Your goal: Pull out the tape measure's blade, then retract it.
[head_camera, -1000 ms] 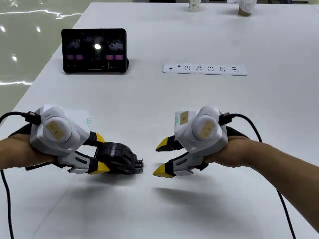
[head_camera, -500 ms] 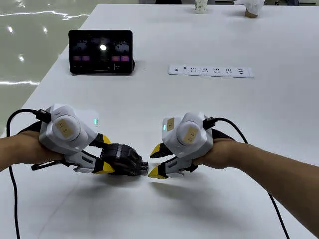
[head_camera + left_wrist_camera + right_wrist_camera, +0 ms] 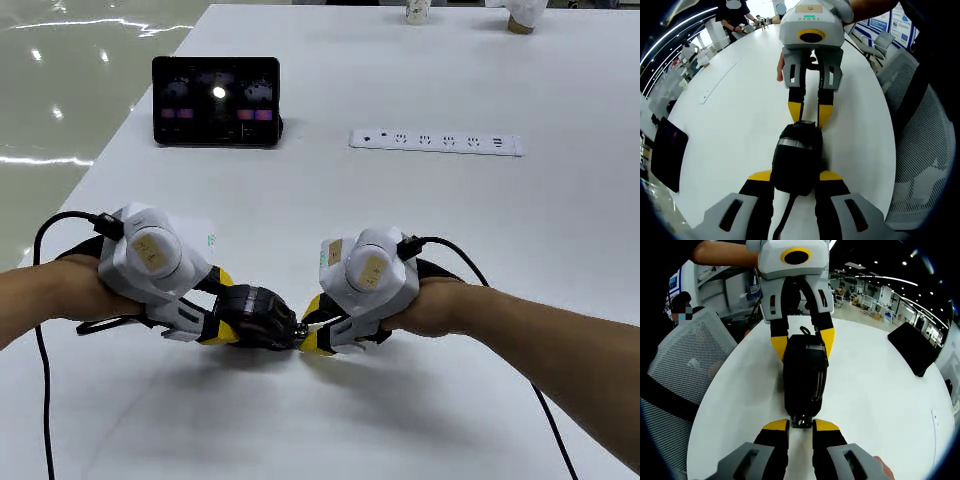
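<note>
Two grippers meet nose to nose at the tape measure, which lies on the white surface close to the person and well in from its left edge. The left gripper has its jaws clenched on the tape measure from both sides. The right gripper has its jaws set close together, flanking the blade's hook, which the right gripper view makes plain. Whether they pinch it cannot be told. Bare surface stretches ahead to the tablet and power strip, both well apart. In the left gripper view a mesh chair stands past the rim.
</note>
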A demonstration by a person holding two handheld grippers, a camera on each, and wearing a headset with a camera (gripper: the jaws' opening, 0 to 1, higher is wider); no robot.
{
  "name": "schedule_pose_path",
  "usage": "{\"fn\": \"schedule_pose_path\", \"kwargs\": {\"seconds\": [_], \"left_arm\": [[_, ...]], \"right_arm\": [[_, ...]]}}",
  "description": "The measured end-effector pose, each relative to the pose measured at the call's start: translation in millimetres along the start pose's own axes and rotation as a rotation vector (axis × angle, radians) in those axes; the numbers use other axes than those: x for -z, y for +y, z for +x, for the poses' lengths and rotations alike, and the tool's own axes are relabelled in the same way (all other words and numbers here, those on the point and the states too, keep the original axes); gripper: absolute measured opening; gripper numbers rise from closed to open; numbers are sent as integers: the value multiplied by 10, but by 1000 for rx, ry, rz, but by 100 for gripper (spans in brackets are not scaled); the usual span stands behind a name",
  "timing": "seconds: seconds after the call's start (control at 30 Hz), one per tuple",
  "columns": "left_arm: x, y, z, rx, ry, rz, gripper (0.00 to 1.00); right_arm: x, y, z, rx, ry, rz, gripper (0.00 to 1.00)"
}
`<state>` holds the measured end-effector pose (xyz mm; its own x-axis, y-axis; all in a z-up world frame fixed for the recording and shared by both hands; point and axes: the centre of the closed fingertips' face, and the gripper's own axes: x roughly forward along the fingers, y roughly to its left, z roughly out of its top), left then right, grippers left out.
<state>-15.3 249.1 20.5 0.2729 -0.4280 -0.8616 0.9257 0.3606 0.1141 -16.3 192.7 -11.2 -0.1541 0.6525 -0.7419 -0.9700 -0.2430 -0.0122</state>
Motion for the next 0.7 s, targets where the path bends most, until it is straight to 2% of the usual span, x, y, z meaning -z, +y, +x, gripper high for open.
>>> {"fn": "schedule_pose_path", "kwargs": {"seconds": [0.27,0.47,0.7], "left_arm": [[-3,23,-29,3,-2,0,25],[-9,29,-25,4,-6,1,25],[-9,31,-8,5,-7,-1,25]], "right_arm": [[3,-16,10,6,3,0,12],[10,-15,11,12,3,-41,12],[15,-22,9,18,5,-44,11]]}}
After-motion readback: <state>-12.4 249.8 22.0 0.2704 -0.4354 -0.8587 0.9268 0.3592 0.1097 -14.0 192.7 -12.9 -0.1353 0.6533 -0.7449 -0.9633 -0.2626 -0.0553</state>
